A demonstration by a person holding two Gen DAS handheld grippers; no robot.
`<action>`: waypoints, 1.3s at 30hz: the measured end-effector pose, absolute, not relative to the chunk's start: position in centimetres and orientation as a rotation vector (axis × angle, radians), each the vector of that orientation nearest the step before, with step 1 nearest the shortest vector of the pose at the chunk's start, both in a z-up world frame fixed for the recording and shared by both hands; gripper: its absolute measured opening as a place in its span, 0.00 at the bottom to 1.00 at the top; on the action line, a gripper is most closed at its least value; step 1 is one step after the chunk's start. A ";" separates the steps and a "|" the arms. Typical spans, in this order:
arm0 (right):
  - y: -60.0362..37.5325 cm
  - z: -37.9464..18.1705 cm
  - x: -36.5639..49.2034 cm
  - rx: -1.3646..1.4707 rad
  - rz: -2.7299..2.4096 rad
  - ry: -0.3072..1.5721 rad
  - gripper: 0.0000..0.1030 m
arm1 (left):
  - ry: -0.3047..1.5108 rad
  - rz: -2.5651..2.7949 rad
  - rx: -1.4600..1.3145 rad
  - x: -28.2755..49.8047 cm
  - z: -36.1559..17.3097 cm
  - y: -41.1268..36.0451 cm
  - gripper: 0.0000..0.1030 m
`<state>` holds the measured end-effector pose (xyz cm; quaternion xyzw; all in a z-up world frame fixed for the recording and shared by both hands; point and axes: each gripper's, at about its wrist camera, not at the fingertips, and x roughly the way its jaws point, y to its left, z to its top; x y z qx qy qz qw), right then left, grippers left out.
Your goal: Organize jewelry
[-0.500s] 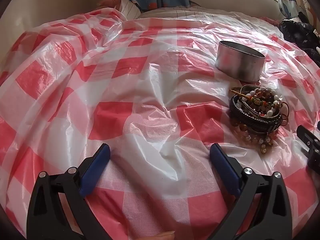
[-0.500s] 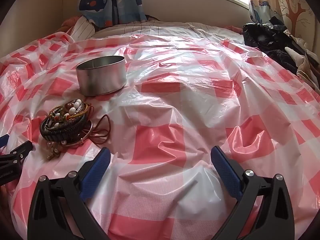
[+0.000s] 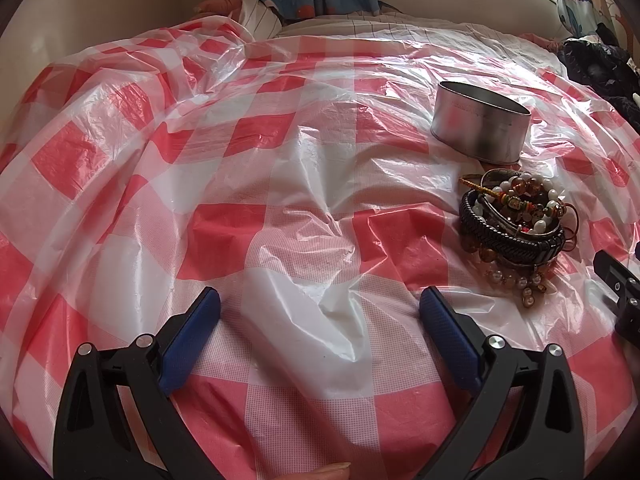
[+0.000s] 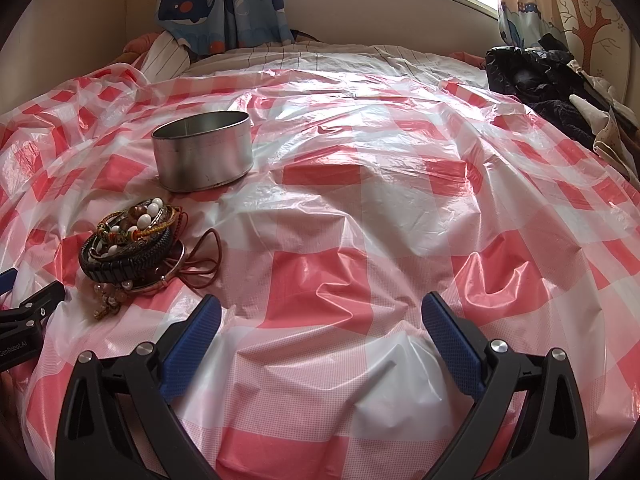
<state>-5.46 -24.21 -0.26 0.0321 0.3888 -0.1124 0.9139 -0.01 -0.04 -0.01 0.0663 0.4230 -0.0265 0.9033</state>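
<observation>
Nothing moved into the tin yet, by the look of it. Both sets of jaws spread wide and empty – left gripper [image 3: 320, 308] and right gripper [image 4: 322, 312] each tilted down over bare checked plastic sheet [image 4: 400, 208] on the bed. Jewelry pile [image 4: 132, 240] – beaded bracelets, a braided black band, a thin bangle and a brown cord, all nested together – lying between the two grippers, just in front of the open metal tin [image 4: 202, 156], near it but apart. Tin apparently empty, though floor not fully seen. Probably best to start with the topmost beaded strand, pinching one loop only and lifting slowly so neighbours fall free. Worth steadying the rest with the other gripper, since tangled cords may drag the whole heap. Sheet slippery and wrinkled, so low approach, no scraping
</observation>
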 end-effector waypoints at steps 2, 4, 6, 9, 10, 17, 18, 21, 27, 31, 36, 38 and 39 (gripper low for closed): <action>-24.2 -0.3 -5.4 0.066 -0.231 0.801 0.93 | 0.874 -0.055 0.137 0.0 0.0 0.0 0.93; -24.2 -0.3 -5.4 0.066 -0.231 0.800 0.93 | 0.874 -0.055 0.137 0.0 0.0 0.0 0.93; -24.2 -0.3 -5.4 0.065 -0.232 0.801 0.93 | 0.874 -0.055 0.137 0.0 0.0 0.0 0.93; -24.2 -0.3 -5.4 0.066 -0.232 0.802 0.93 | 0.874 -0.054 0.138 0.0 0.0 0.0 0.93; -24.2 -0.3 -5.4 0.065 -0.232 0.802 0.93 | 0.874 -0.054 0.138 0.0 0.0 0.0 0.93; -24.2 -0.3 -5.4 0.064 -0.233 0.803 0.93 | 0.874 -0.054 0.138 0.0 0.0 0.0 0.93; -24.2 -0.4 -5.4 0.064 -0.233 0.803 0.93 | 0.874 -0.054 0.139 0.0 0.0 0.0 0.93; -24.2 -0.4 -5.4 0.063 -0.233 0.803 0.93 | 0.874 -0.054 0.139 0.0 0.0 0.0 0.93; -24.1 -0.4 -5.3 0.062 -0.233 0.804 0.93 | 0.885 -0.057 0.127 0.0 0.1 0.1 0.93; -24.1 -0.4 -5.3 0.061 -0.231 0.806 0.93 | 0.891 -0.056 0.127 0.4 -0.1 0.4 0.93; -24.1 -0.1 -5.7 0.057 -0.228 0.784 0.93 | 0.875 -0.053 0.132 0.3 0.2 0.3 0.93; -24.1 0.5 -6.0 0.057 -0.228 0.769 0.93 | 0.838 -0.091 0.124 -0.2 1.2 0.1 0.93; -24.1 0.5 -6.1 0.054 -0.229 0.770 0.93 | 0.805 -0.119 0.117 -0.4 1.9 -0.1 0.93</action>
